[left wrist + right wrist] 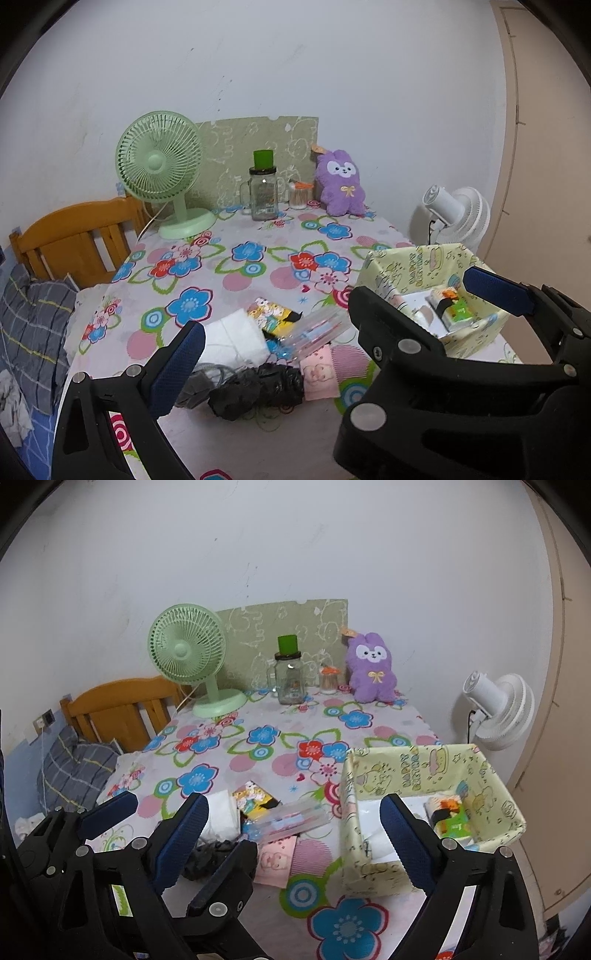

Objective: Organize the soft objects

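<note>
Yellow-green fabric box point(428, 771) sits right, ready for the near pile's white cloth point(236, 341); both tongs, left point(332, 314) and right point(295, 830), hover spread, empty.

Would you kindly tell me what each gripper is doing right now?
Left gripper: open, holding nothing.
Right gripper: open, holding nothing.
</note>
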